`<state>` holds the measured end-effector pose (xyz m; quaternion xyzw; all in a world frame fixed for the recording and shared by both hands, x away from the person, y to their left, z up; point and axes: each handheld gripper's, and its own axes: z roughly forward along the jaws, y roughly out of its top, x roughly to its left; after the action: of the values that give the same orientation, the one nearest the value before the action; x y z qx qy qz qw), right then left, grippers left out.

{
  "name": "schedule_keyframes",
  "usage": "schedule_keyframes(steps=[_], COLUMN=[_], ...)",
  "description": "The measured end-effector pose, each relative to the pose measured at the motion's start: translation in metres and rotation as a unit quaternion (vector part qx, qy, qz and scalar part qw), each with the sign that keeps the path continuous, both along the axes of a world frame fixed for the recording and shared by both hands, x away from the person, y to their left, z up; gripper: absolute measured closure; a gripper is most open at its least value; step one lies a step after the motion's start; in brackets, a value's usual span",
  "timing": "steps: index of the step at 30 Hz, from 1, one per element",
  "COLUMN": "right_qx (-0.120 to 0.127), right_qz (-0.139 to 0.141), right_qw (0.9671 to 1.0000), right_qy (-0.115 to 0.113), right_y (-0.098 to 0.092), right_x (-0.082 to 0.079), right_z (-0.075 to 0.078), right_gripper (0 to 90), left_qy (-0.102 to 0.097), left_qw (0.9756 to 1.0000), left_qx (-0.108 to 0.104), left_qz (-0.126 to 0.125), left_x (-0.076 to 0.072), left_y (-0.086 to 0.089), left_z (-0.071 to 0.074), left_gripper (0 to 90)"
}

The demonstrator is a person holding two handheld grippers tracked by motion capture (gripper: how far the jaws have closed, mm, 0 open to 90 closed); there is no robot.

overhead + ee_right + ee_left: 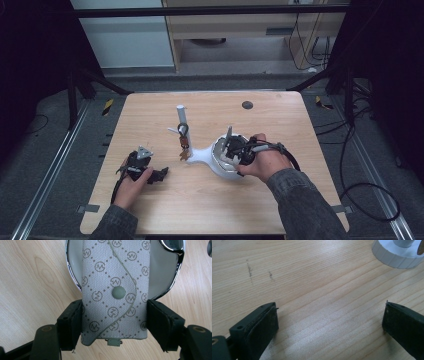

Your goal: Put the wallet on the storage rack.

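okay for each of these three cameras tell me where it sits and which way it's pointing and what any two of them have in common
High view: above the person's side, facing forward and down on the wooden table; both forearms, left gripper, right gripper show.
Left gripper view: on the left gripper, facing bare tabletop and the white stand base; both jaws apart.
Right gripper view: on the right gripper, facing down at a grey monogram key case clamped over a chrome-rimmed white dish.
Shared: high and left gripper views both show the stand.

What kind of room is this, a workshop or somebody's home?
Most likely a lab or recording studio, not a home: a lone wooden table framed by black metal struts, loose cables on a grey floor, and a person working with handheld grippers, the right gripper clamping a patterned key pouch.
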<state>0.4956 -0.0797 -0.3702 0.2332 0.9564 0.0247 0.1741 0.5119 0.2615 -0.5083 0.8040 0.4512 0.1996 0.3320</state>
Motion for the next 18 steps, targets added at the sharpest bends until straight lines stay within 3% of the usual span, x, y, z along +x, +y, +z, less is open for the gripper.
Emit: schedule_keyframes(steps=[18], right_qx=[-0.005], right_qz=[-0.001], right_qw=[1.0000], right_qy=[0.008], right_y=[0.009], right_x=[0.013], right_z=[-0.003], right_gripper=[31.7], left_qy=[0.000], left_qw=[1.0000], left_qx=[0.000], left_qz=[0.000], left_x=[0.000], left_y=[0.000], left_z=[0.000], left_gripper=[0.0])
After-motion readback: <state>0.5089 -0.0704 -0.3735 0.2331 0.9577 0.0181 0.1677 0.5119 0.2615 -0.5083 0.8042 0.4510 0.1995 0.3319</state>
